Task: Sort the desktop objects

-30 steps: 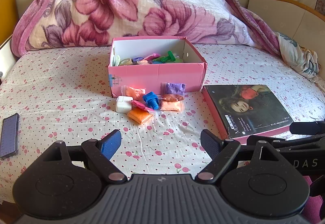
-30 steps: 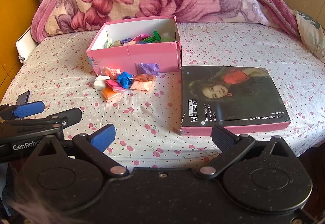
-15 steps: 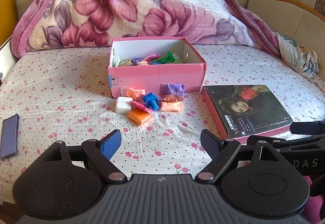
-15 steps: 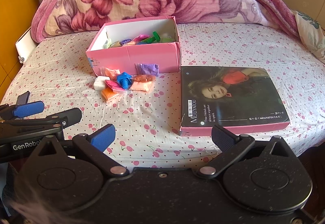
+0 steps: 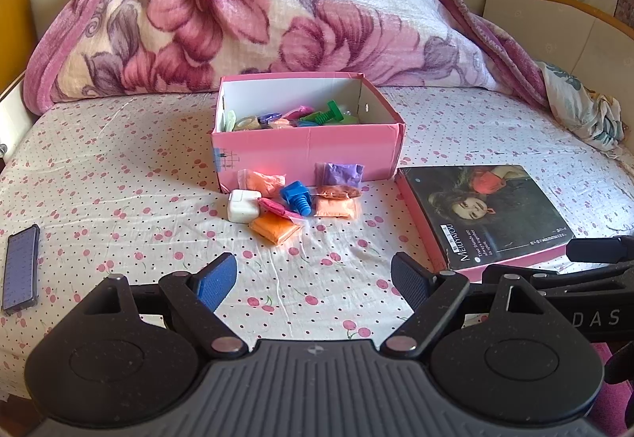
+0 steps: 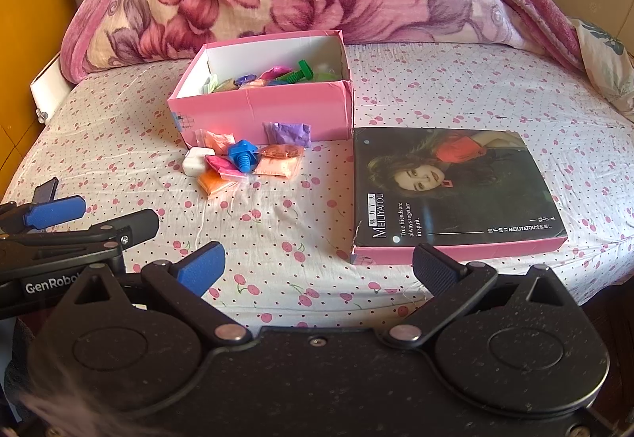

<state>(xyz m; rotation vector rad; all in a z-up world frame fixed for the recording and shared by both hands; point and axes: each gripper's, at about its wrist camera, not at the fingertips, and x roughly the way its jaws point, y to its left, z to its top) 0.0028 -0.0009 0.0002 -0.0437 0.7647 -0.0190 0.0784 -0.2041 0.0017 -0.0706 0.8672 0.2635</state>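
An open pink box (image 5: 309, 153) (image 6: 261, 112) sits mid-bed and holds several coloured toys, among them a green bolt (image 5: 327, 114). In front of it lie a white charger (image 5: 242, 205) (image 6: 194, 162), a blue bolt (image 5: 296, 197) (image 6: 241, 155), a purple bag (image 5: 340, 174) (image 6: 288, 133), several orange bags (image 5: 274, 228) and a pink bag (image 5: 275, 208). My left gripper (image 5: 313, 280) is open and empty, low over the sheet, short of the pile. My right gripper (image 6: 317, 266) is open and empty, near the box lid's front edge.
A dark box lid with a woman's portrait (image 5: 487, 213) (image 6: 451, 191) lies right of the box. A phone (image 5: 20, 274) lies at the far left. A flowered blanket (image 5: 257, 21) is heaped behind. The left gripper's body (image 6: 59, 239) shows in the right wrist view.
Both views have shifted very slightly; the phone sits a little lower left in the left wrist view. Both grippers stay open and no object has moved.
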